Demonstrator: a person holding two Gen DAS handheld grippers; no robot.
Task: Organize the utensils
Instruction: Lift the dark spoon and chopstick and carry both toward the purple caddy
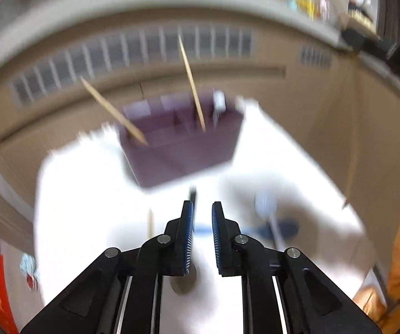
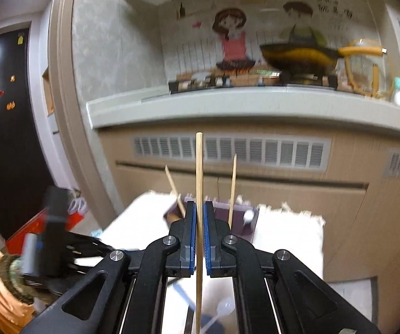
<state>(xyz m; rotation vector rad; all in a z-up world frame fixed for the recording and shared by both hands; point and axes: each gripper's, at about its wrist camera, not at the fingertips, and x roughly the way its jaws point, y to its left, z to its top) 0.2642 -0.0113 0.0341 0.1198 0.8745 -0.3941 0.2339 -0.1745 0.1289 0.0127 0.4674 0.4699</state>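
The right gripper (image 2: 199, 239) has its fingers (image 2: 191, 236) pressed tight on a wooden chopstick (image 2: 199, 181). The stick stands almost straight up between the blue pads. Its top sticks up high above the fingers and its bottom hangs down below them.

Just past the fingers, a little lower, sits the purple holder (image 2: 241, 222) on the white worktop (image 2: 292, 231). It is straight ahead of the right gripper. Two more chopsticks (image 2: 232, 189) already stand in it, leaning out at the top, and something small and white pokes up near its right end. So the long way of the held stick already lines up with the way it must go in: down, end first. I think the right hand only needs to go forward over an open slot and then lower the stick.

The left gripper (image 1: 202, 222) has its fingers (image 1: 188, 233) only a little apart, with nothing between them. The same holder (image 1: 183, 150) is ahead of it but farther off. A white spoon (image 1: 266, 206) with a blue part lies on the worktop to its right, and a dark thin thing (image 1: 192, 194) lies just past its fingertips. The picture is too blurry to say what it is.
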